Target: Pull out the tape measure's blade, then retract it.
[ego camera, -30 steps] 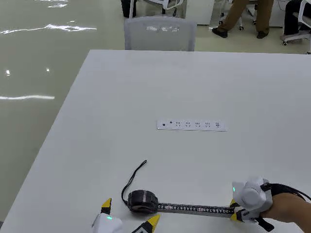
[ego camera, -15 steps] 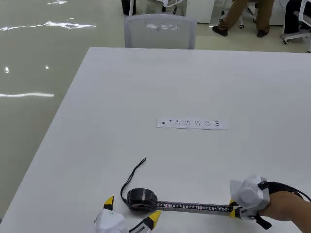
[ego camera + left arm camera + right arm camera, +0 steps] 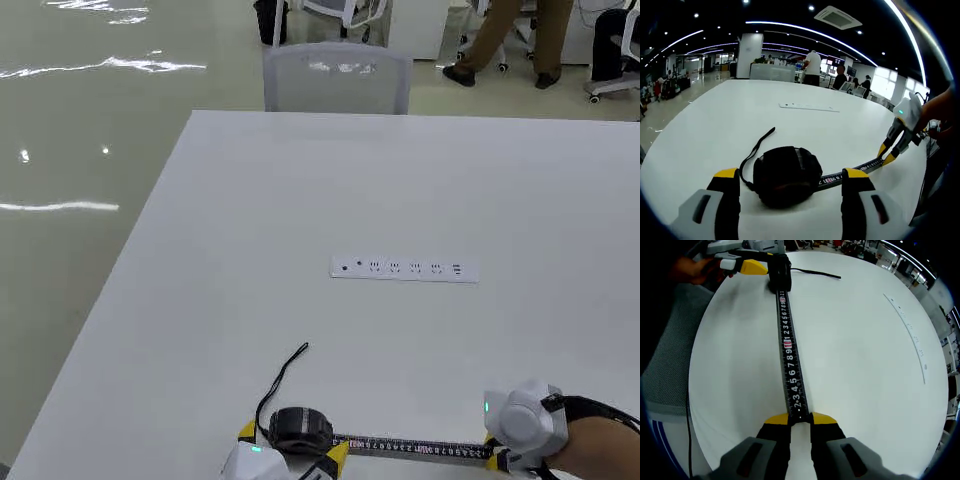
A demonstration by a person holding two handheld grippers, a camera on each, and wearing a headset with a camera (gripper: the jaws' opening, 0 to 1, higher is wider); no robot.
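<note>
- The left claw (image 3: 790, 175) is seen at about 6 o'clock in the head view, right at the near edge of the white surface (image 3: 300, 200). Its yellow-tipped jaws are spread wide, one on each side of the tape measure, and a bit of gap can be made out on both sides in the left gripper view, so nothing is being squeezed.
- The tape measure (image 3: 300, 428), a dark rounded case, is sat flat on the surface between those jaws.
- A thin black strap (image 3: 280, 380) is trailed off the case toward roughly 12 o'clock, lying loose on the surface.
- The blade (image 3: 410, 447) is pulled out of the case toward 3 o'clock and laid pretty much flat and straight. In the right gripper view the numbers can be read, with a red mark partway along.
- A white power strip (image 3: 404, 269) is set into the surface up at about 1 o'clock from the case, well apart from everything else.
- The right claw (image 3: 800, 417) is found at the far 3 o'clock end, jaws pressed together on the blade's tip, so the end is pinched.
</note>
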